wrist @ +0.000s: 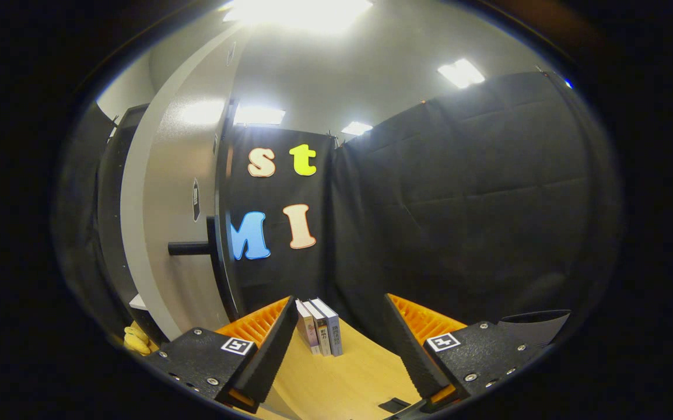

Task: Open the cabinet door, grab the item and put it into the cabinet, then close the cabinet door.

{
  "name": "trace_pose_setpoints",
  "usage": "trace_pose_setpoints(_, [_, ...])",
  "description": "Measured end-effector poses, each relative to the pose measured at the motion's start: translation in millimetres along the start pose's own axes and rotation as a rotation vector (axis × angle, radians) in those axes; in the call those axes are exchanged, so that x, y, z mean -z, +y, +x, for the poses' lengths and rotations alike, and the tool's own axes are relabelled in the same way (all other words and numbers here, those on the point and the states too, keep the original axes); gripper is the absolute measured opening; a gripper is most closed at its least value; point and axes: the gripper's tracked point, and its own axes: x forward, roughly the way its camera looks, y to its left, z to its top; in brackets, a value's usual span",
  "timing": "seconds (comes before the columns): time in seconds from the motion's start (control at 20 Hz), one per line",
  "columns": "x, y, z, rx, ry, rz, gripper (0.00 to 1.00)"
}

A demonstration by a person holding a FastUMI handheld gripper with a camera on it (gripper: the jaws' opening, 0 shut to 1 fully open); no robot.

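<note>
Here we saw the tongs spread wide with nothing between the fingers, hovering above the wooden surface. Just ahead of them, nearer the left finger, three books stood upright side by side on the surface, apart from both fingers. Up and to the left of the tongs the grey cabinet door stood open, its dark handle sticking out. Beside the left finger, low down, we noted a small yellow thing, too small to identify.
</note>
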Motion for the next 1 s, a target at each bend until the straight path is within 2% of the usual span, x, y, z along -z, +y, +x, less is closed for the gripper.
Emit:
trace_pose_setpoints(0.25, [0.8,17.1,-9.1,-0.029,0.003,0.005,0.92])
trace_pose_setpoints(1.0, [6.0,117.8,-46.5,-0.262,0.026,-0.008,0.92])
